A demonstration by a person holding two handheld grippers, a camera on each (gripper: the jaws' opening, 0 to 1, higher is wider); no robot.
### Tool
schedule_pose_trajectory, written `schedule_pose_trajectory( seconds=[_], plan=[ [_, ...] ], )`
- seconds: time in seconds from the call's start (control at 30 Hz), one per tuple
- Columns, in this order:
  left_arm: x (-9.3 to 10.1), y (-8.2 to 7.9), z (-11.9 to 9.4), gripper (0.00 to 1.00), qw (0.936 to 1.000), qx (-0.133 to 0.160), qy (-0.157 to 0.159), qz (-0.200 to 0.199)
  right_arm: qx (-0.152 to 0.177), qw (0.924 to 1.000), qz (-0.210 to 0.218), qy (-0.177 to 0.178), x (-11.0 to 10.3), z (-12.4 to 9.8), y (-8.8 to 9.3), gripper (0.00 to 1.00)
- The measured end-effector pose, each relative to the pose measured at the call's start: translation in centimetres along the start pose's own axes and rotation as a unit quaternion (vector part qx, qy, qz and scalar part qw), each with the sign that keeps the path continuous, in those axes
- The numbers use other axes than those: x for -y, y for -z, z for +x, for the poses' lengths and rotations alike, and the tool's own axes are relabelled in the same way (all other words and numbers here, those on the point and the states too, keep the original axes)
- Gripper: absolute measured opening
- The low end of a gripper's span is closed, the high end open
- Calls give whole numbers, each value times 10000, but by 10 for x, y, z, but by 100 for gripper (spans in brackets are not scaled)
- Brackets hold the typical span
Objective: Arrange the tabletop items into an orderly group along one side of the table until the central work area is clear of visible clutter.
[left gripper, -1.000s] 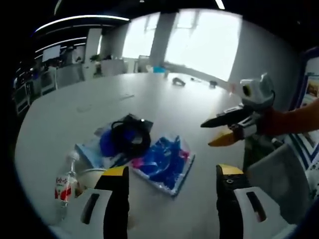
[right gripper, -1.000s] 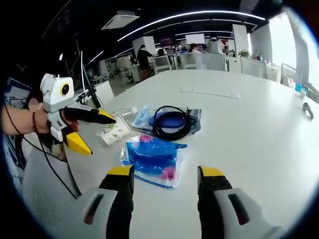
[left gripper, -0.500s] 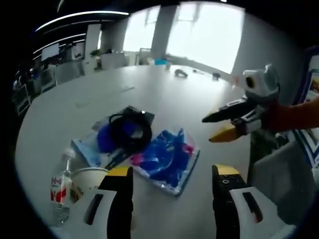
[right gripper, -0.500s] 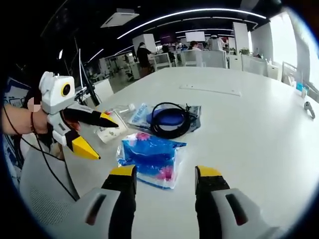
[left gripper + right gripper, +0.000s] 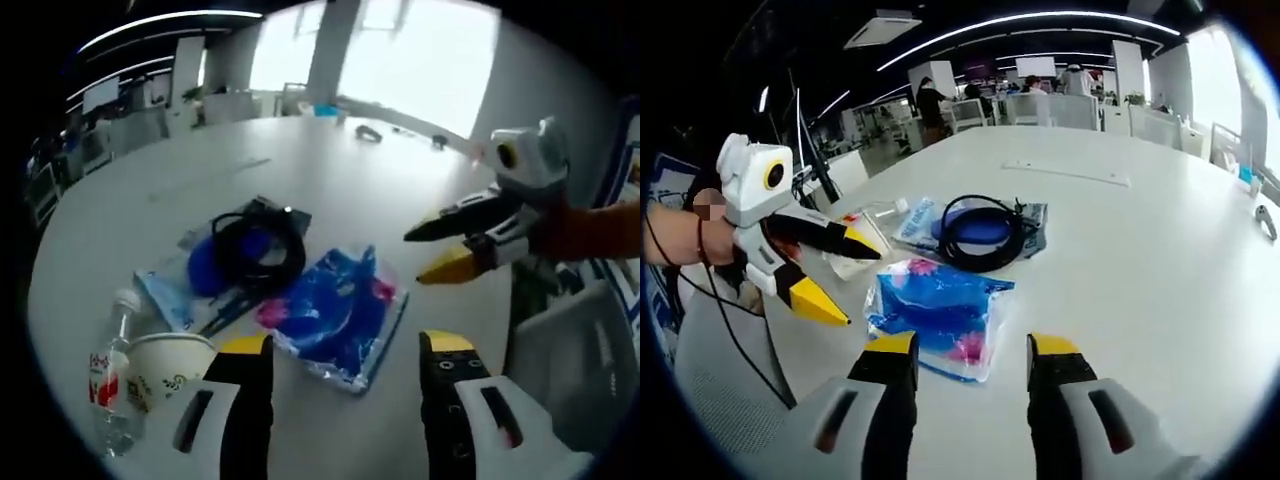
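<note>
Overhead, in the left gripper view, the left tool (image 5: 345, 350) hung open and empty above the white tabletop (image 5: 330, 180); just beyond its tips lay a blue plastic bag (image 5: 335, 318), a black cable coil (image 5: 258, 250) on a clear packet farther left, and a paper cup (image 5: 165, 365) beside a water bottle (image 5: 112, 385) at near left; the right tool (image 5: 432, 250) entered from the right, jaws parted, holding nothing.

In the right gripper view, the right tool (image 5: 970, 350) was open over the blue plastic bag (image 5: 935, 312); the black cable coil (image 5: 985, 230) lay beyond; the left tool (image 5: 845, 280) hovered open at left, near the paper cup (image 5: 852, 258).
</note>
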State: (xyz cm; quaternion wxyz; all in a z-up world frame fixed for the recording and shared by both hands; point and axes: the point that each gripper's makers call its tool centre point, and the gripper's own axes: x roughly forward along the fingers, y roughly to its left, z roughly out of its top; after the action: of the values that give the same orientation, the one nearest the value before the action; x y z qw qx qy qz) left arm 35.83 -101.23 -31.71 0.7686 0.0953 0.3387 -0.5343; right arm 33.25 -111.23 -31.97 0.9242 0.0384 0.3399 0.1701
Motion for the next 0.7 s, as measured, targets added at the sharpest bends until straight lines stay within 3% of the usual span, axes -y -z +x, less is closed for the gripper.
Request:
schedule_pose_trajectory(
  seconds=[0.7],
  plan=[
    [-12,24,5,45,9968,-342,-503,-518,-294,9995,43,86,3,20,12,31]
  ],
)
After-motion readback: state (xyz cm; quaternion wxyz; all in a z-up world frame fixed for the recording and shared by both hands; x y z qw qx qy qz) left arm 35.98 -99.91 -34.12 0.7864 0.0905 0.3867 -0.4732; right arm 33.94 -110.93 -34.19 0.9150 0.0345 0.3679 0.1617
